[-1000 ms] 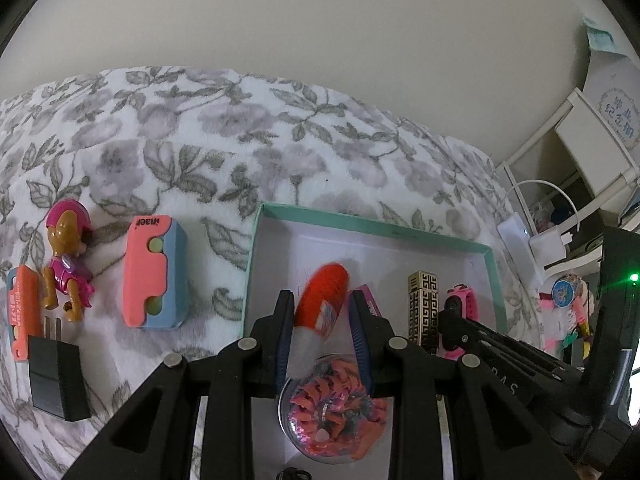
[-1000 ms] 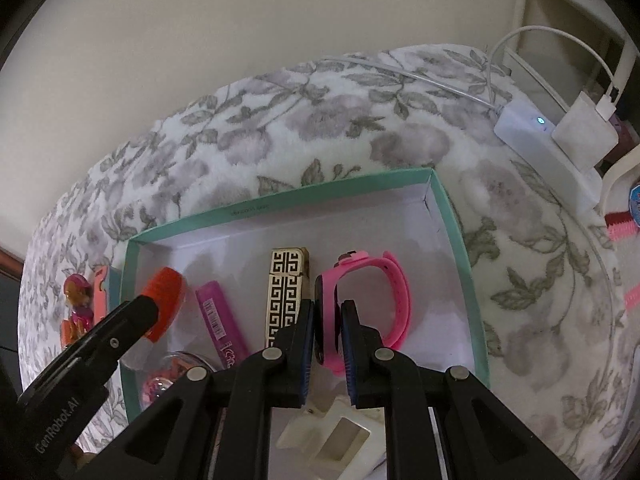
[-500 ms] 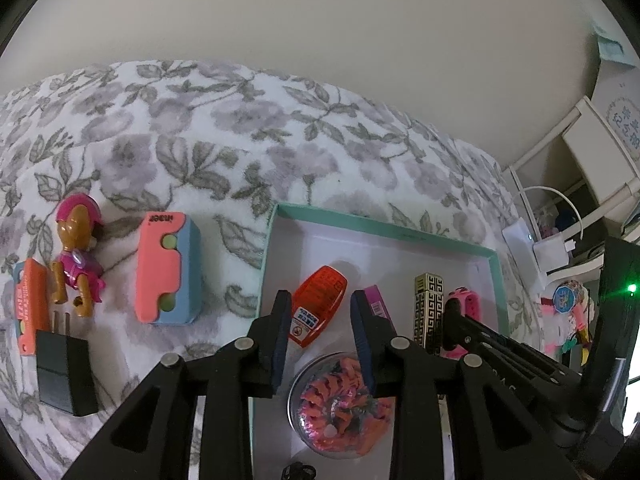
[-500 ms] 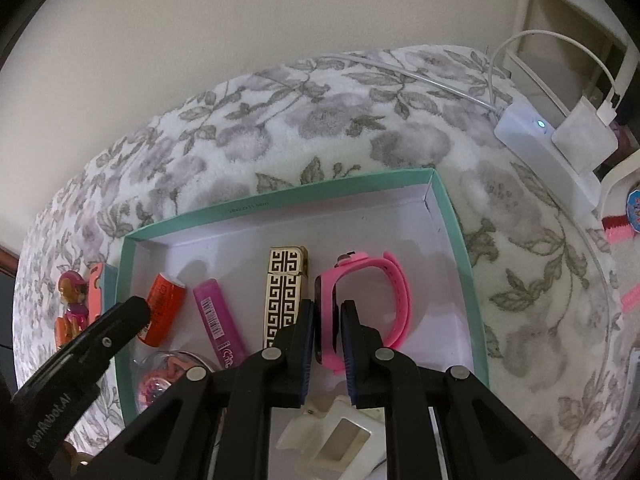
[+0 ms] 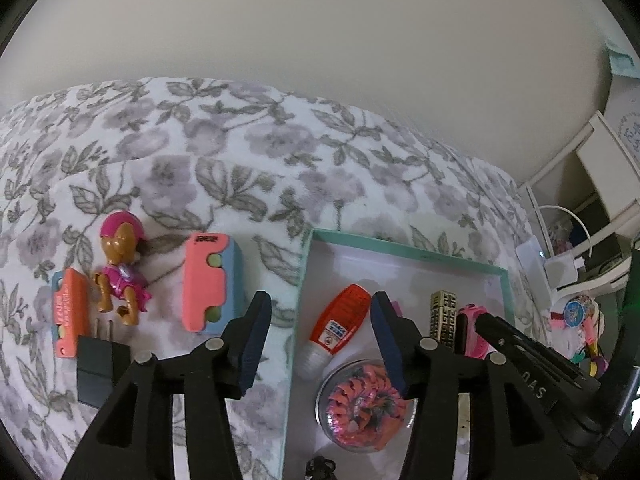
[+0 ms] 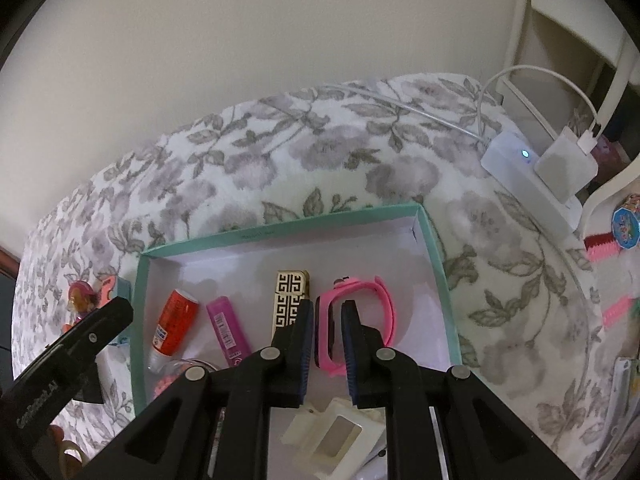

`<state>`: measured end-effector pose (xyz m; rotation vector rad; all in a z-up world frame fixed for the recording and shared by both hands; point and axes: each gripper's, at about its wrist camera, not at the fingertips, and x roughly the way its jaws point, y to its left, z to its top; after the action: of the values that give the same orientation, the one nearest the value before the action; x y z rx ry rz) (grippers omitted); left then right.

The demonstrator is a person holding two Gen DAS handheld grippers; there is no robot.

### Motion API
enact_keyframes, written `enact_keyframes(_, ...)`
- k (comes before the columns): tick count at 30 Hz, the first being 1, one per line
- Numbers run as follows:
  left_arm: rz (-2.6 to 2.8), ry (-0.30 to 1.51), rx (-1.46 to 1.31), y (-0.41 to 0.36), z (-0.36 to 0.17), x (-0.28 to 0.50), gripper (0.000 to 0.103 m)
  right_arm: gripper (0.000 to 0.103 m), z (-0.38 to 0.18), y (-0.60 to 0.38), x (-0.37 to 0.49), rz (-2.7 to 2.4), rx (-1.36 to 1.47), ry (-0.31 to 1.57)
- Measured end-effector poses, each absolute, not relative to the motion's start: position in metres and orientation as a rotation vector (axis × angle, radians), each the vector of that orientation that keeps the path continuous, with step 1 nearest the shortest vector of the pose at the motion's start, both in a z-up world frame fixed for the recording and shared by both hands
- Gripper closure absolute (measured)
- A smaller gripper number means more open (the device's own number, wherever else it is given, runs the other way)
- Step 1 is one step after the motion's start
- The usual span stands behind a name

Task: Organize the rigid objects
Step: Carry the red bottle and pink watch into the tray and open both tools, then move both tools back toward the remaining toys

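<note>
- One orange-red tube (image 5: 338,325), white label, clear cap, lain in teal box (image 5: 404,242) at its left wall.
- Left tool (image 5: 320,312) seen opening, pads clear of tube.
- Right tool (image 6: 327,312) clamped on pink watch (image 6: 352,320).

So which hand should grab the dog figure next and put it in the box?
Left, probably. Its tool is opening, nothing gripped, with the dog figure nearby outside the box. The right tool is shut on the pink watch.
</note>
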<state>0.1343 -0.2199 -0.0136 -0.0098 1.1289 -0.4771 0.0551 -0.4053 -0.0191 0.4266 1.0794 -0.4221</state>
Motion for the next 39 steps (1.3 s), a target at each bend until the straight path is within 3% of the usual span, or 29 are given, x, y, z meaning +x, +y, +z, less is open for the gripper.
enact_keyframes(1,-0.467,1.129,-0.007,-0.219,-0.014,0.135,0.049,0.086,-0.018,-0.404,0.056,-0.422,0.421,1.077)
enact_keyframes(3,-0.44,1.129,-0.007,-0.215,-0.015,0.137,0.042,0.074,-0.018,-0.402,0.056,-0.43,0.405,1.077)
enact_keyframes(4,-0.425,1.129,-0.009,-0.213,-0.015,0.139,0.04,0.058,-0.018,-0.402,0.057,-0.434,0.399,1.076)
enact_keyframes(5,-0.415,1.129,-0.011,-0.211,-0.016,0.139,0.037,0.053,-0.018,-0.401,0.057,-0.435,0.395,1.072)
enact_keyframes(10,-0.322,1.128,0.013,-0.201,-0.02,0.145,0.033,0.044,-0.016,-0.396,0.06,-0.417,0.38,1.064)
enact_keyframes(12,-0.296,1.128,0.012,-0.197,-0.022,0.147,0.022,0.04,-0.015,-0.394,0.061,-0.413,0.374,1.06)
enact_keyframes(16,-0.249,1.118,0.011,-0.189,-0.022,0.151,0.019,0.031,-0.014,-0.393,0.062,-0.402,0.373,1.05)
enact_keyframes(18,-0.226,1.11,0.019,-0.186,-0.023,0.152,0.01,0.026,-0.014,-0.392,0.063,-0.406,0.368,1.047)
enact_keyframes(22,-0.19,1.104,0.034,-0.181,-0.025,0.154,0.01,0.024,-0.01,-0.391,0.062,-0.411,0.354,1.026)
enact_keyframes(25,-0.171,1.104,0.026,-0.176,-0.026,0.156,0.01,0.014,-0.008,-0.392,0.061,-0.422,0.338,1.015)
enact_keyframes(28,-0.159,1.1,0.024,-0.174,-0.026,0.157,0.01,0.014,-0.005,-0.392,0.061,-0.421,0.335,1.001)
enact_keyframes(31,-0.149,1.096,0.023,-0.171,-0.025,0.158,0.01,0.0,-0.004,-0.391,0.062,-0.422,0.333,0.996)
enact_keyframes(39,-0.132,1.1,0.012,-0.156,-0.018,0.166,0.003,0.0,-0.002,-0.381,0.066,-0.406,0.287,0.995)
